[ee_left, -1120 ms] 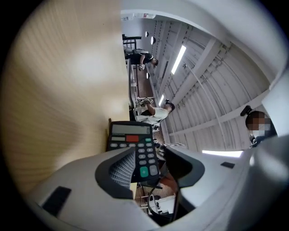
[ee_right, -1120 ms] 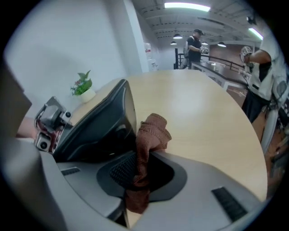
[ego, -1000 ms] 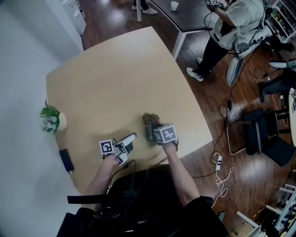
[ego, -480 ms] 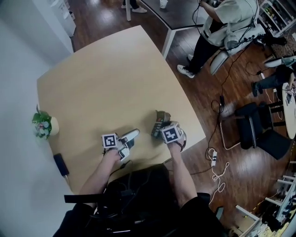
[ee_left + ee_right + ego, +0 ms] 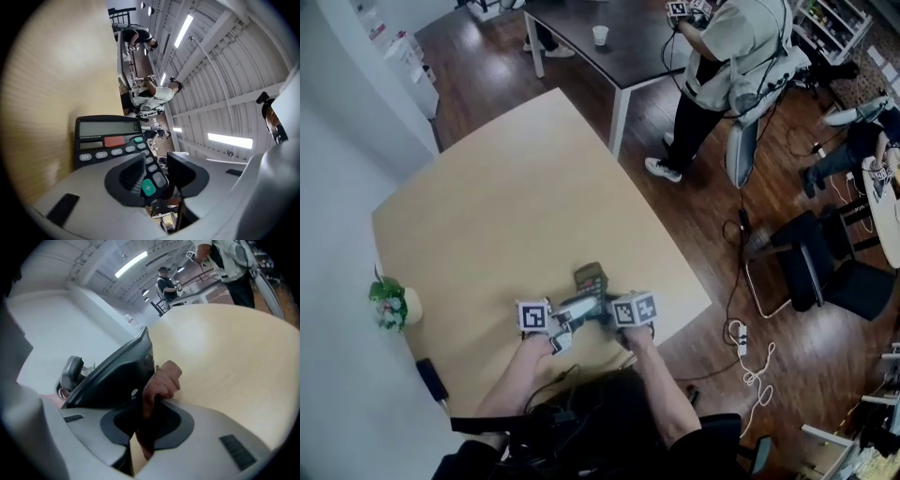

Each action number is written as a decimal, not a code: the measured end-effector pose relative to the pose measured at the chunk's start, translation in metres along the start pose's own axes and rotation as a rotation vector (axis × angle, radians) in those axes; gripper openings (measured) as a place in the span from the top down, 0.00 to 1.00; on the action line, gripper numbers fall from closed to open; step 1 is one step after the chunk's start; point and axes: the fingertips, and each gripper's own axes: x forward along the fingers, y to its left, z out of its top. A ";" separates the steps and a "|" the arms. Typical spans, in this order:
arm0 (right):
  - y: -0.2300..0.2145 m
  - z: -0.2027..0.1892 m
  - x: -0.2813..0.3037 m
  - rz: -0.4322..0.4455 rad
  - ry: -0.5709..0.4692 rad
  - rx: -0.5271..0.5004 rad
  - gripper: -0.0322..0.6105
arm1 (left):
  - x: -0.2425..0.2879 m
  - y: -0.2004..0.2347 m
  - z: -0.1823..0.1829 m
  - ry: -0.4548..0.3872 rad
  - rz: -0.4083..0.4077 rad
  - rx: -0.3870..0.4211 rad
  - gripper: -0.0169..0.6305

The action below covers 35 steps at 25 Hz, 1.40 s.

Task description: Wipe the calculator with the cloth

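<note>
A pale desk [image 5: 506,206] carries a small potted plant [image 5: 391,305] at its left edge, with a dark flat device [image 5: 431,379] nearby. Beyond it, a white cup [image 5: 600,35] stands on a dark table [image 5: 562,33], and a person [image 5: 722,56] stands beside that table. Cables [image 5: 750,352] lie on the wood floor [image 5: 694,234] near a black chair [image 5: 825,272].

At the table's [image 5: 516,206] near edge we held the left gripper [image 5: 592,304], its jaws just closing round the calculator [image 5: 589,279], close beside the right gripper [image 5: 613,315], a potted plant [image 5: 389,305] standing left.
</note>
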 end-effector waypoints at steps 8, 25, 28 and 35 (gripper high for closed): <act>0.071 -0.042 0.075 0.023 0.330 -0.420 0.86 | -0.144 0.000 -0.024 -0.203 0.097 -0.010 0.78; 0.040 -0.001 0.030 -0.224 0.254 -0.676 0.86 | -0.214 -0.003 -0.028 -0.434 0.239 -0.019 0.78; 0.044 0.003 0.051 -0.246 0.281 -0.685 0.86 | -0.265 0.021 -0.041 -0.501 0.397 -0.091 0.76; 0.072 -0.022 0.093 -0.208 0.364 -0.655 0.86 | -0.272 0.061 -0.050 -0.484 0.519 -0.211 0.72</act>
